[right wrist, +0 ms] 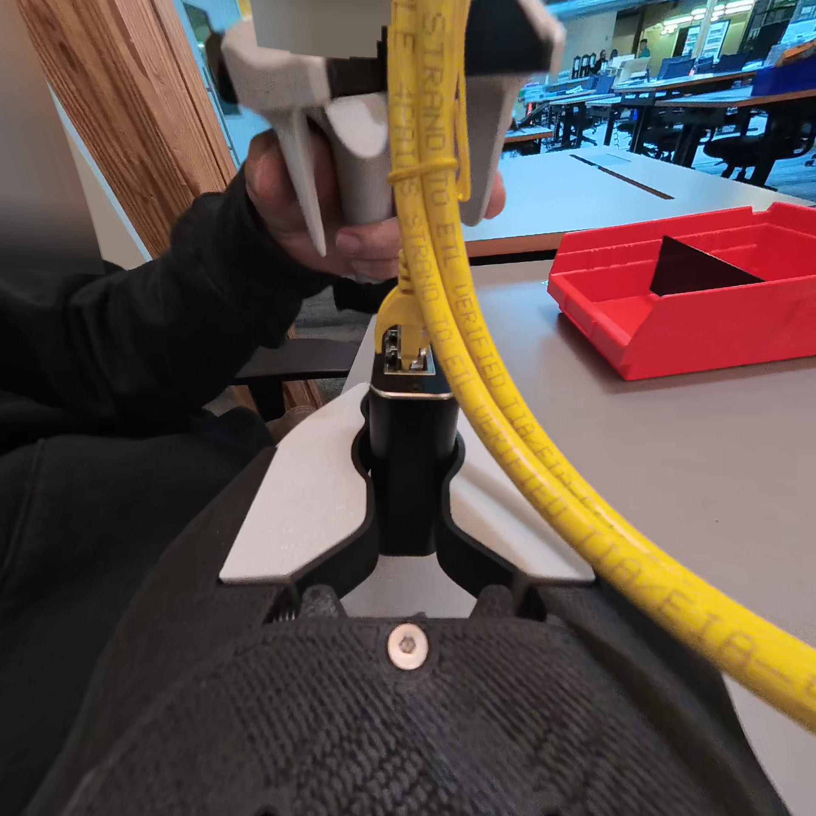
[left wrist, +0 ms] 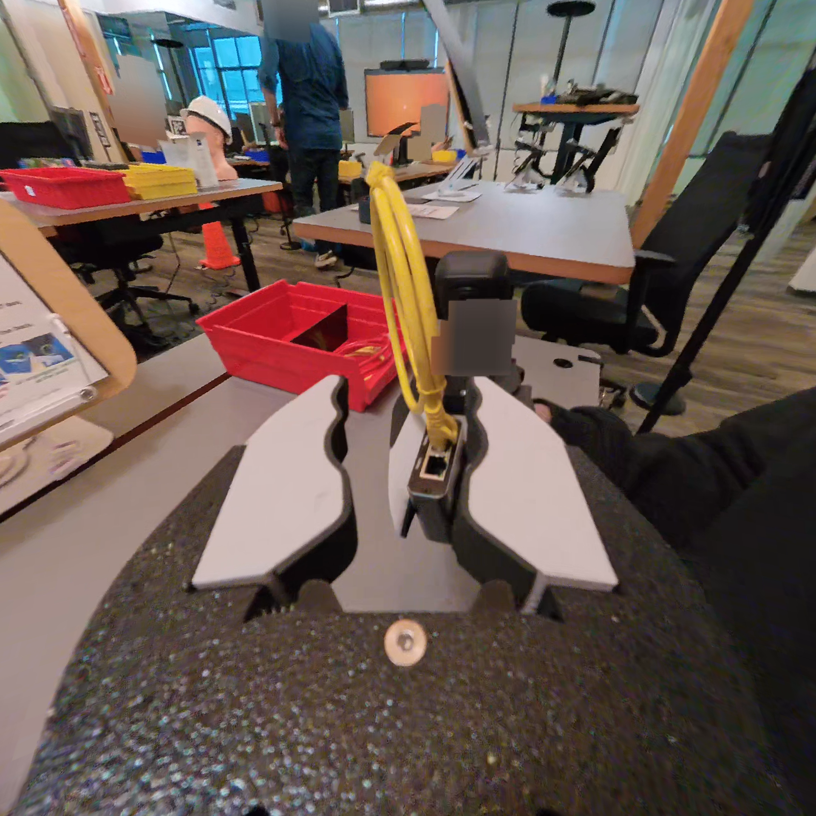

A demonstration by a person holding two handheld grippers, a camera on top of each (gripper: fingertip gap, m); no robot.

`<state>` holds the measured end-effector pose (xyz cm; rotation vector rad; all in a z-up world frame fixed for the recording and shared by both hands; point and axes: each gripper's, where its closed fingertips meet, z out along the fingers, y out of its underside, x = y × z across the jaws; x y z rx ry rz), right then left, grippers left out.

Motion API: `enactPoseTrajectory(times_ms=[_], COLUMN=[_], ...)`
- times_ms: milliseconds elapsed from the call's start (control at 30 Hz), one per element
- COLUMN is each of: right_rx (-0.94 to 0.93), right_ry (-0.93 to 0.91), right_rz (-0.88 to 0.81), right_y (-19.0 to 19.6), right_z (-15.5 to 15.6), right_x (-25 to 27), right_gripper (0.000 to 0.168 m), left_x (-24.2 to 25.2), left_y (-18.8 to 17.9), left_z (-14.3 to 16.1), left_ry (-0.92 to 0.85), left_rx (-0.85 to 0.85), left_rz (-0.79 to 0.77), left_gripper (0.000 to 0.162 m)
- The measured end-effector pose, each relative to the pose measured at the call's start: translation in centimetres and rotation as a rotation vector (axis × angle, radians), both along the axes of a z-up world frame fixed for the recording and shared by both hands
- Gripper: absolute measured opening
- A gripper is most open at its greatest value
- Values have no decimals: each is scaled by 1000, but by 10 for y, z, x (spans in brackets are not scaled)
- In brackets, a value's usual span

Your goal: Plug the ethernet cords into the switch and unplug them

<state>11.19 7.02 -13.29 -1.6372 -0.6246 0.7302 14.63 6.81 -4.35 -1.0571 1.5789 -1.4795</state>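
My right gripper (right wrist: 410,424) is shut on a small black switch (right wrist: 410,477) and holds it upright above the grey table (right wrist: 618,485). A looped, tied yellow ethernet cord (right wrist: 446,273) has a plug (right wrist: 399,315) seated in the switch's top. In the left wrist view the switch (left wrist: 435,490) sits between the wide-open fingers of my left gripper (left wrist: 408,388), close to the right-hand one. The cord (left wrist: 397,273) rises from its plug (left wrist: 437,424), and the nearest port (left wrist: 435,468) is empty. The left gripper (right wrist: 421,216) hangs above the switch, astride the cord.
A red bin (left wrist: 282,335) holding more cords stands on the table beyond the switch, and also shows in the right wrist view (right wrist: 684,318). A sign board (left wrist: 44,331) stands at the left. A black chair (left wrist: 662,287), other tables and a standing person (left wrist: 309,110) are behind.
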Motion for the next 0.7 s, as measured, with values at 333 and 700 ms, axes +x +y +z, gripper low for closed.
enactPoseTrajectory(times_ms=[333,700], right_rx=[-74,-57], right_ry=[99,-5], right_rz=[-3,34], right_y=[12,10], right_z=[-10,-17], right_x=[-7,-19], right_gripper=[31,31], left_x=[-15,-13], left_y=[-1,-4], left_z=[-44,-60], left_ry=[65,30], left_rx=[72,-14], left_rz=[52,-40], left_gripper=[51,37])
